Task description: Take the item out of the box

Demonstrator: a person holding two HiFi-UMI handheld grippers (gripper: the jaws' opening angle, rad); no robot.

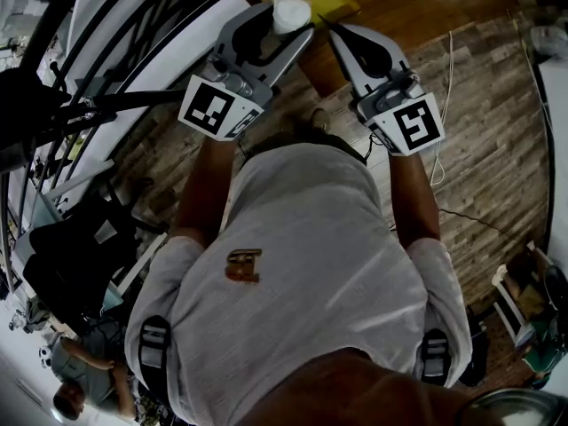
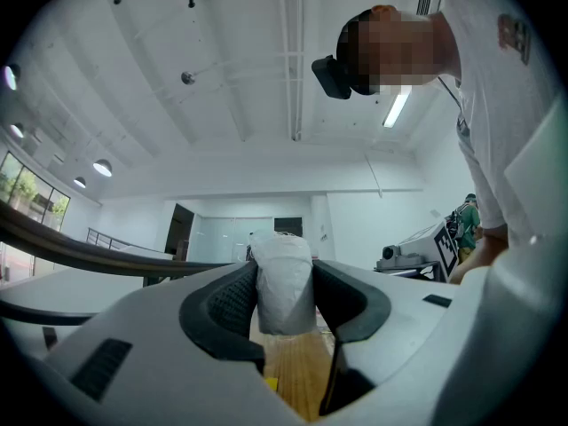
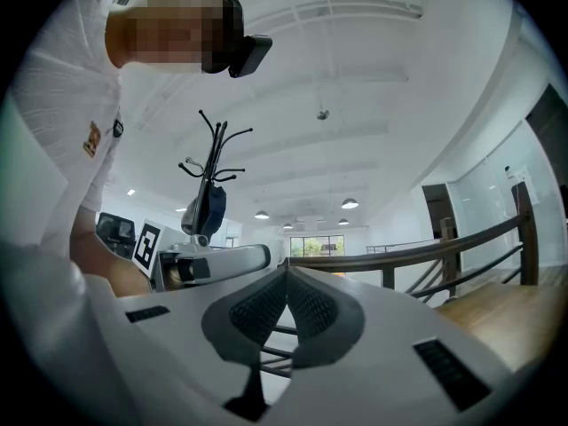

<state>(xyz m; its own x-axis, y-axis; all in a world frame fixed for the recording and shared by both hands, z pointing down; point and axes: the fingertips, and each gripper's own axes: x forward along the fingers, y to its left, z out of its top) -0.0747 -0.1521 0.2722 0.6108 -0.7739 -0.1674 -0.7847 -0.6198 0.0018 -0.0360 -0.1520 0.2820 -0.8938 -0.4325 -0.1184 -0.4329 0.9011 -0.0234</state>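
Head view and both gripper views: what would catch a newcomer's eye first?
A small white wrapped bundle is pinched between the jaws of the left gripper, at the top of the head view. Beside it, the right gripper is shut and empty. Below both, the person's white shirt fills most of the head view, above a wooden floor.

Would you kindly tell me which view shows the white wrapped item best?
The left gripper view: the white wrapped item sits between the left gripper's pads. The head view shows it small; the right gripper view, not clearly.
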